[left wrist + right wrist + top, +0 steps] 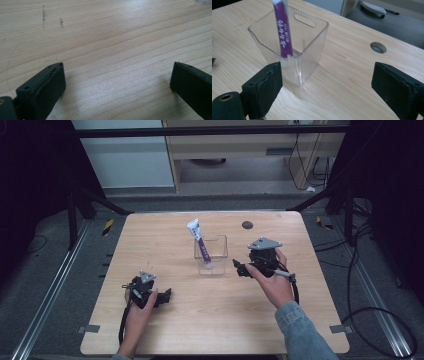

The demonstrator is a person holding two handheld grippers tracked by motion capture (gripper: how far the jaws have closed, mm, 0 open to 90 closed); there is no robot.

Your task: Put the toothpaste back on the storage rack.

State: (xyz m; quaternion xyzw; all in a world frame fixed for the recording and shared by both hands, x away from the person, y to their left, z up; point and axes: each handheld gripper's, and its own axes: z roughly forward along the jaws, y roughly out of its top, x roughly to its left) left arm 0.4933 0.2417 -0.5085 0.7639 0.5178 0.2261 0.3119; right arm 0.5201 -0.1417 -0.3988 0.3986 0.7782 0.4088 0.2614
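A clear plastic container (211, 255), square and open-topped, stands upright near the middle of a pale wooden table (215, 320). Inside it leans 1 purple and white tube (200, 244). The tube's long axis runs steeply upward: its lower end rests at the container's floor, and its white upper end (194, 226) rises above the rim, tilted toward the far left of the container. In the right gripper view the tube (283, 32) rests against the rim at the container's near corner (297, 67).

The right gripper (240, 268) is held just to the right of the container, pointing at it, apart from it. Its 2 black jaws stand wide apart and hold nothing.

The left gripper (165, 295) rests low on the table, well to the near left of the container. Its 2 jaws are also spread wide over bare wood, holding nothing.

A round dark cable hole (247, 225) sits in the tabletop beyond the container, to its far right.
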